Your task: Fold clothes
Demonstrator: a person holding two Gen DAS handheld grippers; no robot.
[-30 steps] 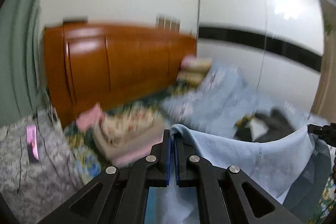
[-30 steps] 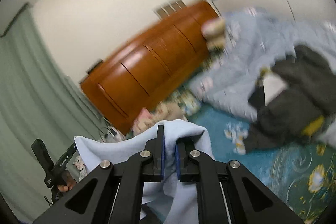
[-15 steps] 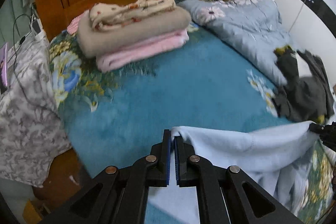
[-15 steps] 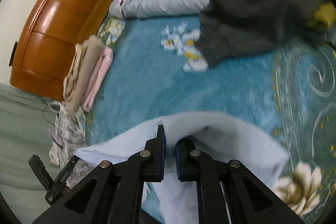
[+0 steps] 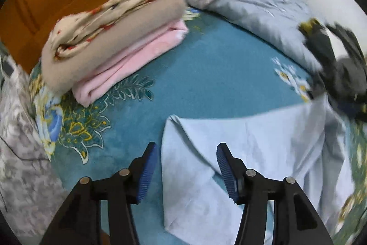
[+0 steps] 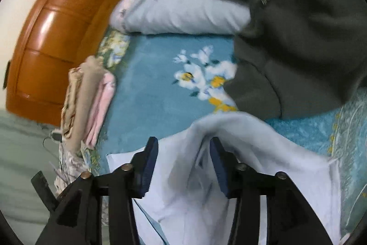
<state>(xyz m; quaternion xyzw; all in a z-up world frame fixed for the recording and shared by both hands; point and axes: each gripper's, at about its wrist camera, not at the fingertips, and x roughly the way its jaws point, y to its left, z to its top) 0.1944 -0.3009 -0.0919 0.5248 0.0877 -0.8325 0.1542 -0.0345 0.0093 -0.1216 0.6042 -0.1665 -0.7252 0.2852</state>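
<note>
Your left gripper (image 5: 187,162) is opening, jaws spread with the light blue garment (image 5: 252,148) lying loose between them, pads off the cloth. Right gripper (image 6: 183,157) is likewise opening, a raised fold of the same garment between its jaws, not pinched. Garment lies on the teal floral bedspread (image 5: 206,75), near the folded stack (image 5: 110,33) and just beside the dark grey clothes (image 6: 298,38).

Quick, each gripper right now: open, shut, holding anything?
Left gripper: jaws opening, light blue garment released.
Right gripper: jaws opening, same garment loose between them.
</note>
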